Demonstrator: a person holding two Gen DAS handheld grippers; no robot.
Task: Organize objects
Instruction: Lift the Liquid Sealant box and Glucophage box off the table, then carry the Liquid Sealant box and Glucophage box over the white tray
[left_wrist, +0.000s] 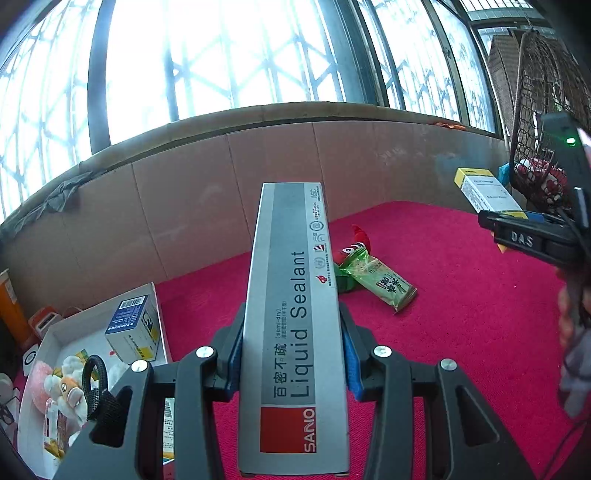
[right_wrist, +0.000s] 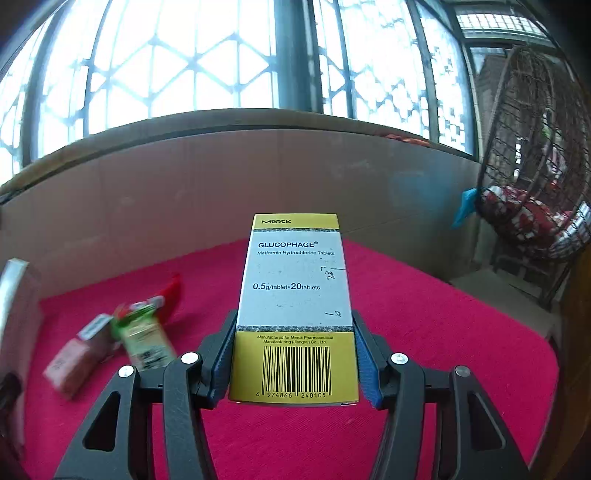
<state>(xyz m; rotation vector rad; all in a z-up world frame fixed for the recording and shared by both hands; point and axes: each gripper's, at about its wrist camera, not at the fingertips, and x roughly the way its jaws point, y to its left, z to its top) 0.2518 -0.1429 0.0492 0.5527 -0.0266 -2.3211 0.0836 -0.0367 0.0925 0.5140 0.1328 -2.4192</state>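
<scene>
My left gripper (left_wrist: 293, 354) is shut on a long grey Liquid Sealant box (left_wrist: 293, 295), held lengthwise above the red cloth. My right gripper (right_wrist: 293, 354) is shut on a yellow and white Glucophage tablet box (right_wrist: 295, 295), barcode end toward the camera. In the left wrist view that same tablet box (left_wrist: 487, 192) shows at the far right in the right gripper (left_wrist: 517, 236). A green snack packet (left_wrist: 380, 284) lies on the cloth beside a red item (left_wrist: 360, 238). In the right wrist view the green packet (right_wrist: 144, 339) and a pink box (right_wrist: 74, 362) appear blurred at left.
An open white box (left_wrist: 51, 336) at the left edge holds a blue and white carton (left_wrist: 135, 328) and soft toys. The red cloth (left_wrist: 480, 314) ends at a cardboard wall (left_wrist: 221, 192) below the windows. A wicker hanging chair (right_wrist: 535, 206) stands at the right.
</scene>
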